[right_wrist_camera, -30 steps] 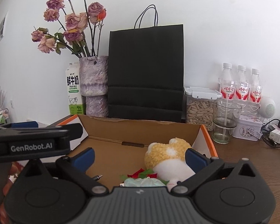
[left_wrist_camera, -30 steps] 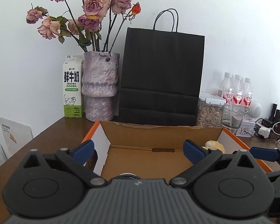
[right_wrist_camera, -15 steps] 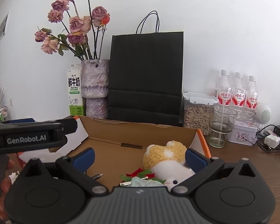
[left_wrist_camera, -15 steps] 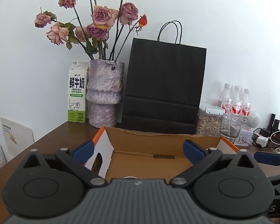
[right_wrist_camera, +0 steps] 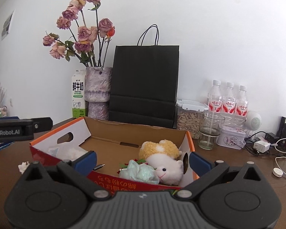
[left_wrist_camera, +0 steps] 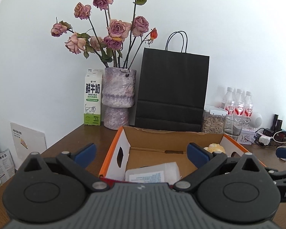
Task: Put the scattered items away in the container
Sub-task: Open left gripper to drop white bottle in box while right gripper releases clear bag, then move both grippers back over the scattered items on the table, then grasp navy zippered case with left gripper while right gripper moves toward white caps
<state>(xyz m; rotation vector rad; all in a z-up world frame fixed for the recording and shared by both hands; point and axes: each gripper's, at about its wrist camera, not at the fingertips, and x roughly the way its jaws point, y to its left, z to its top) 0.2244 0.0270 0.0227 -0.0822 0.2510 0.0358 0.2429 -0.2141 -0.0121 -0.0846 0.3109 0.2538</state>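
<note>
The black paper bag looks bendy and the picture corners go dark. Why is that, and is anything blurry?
Left wrist view: the fisheye lens bows the black paper bag and darkens the corners; the roses look sharp. Right wrist view: same curving, the bag's edges lean; the plush toy is clear, daylight is soft, no strong glare.

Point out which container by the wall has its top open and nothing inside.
The clear drinking glass: open-topped and empty, unlike the lidded seed jar and capped bottles.

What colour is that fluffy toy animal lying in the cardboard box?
The plush toy has a white face and body with yellow-orange woolly fleece on top; the right wrist view shows it best.
</note>
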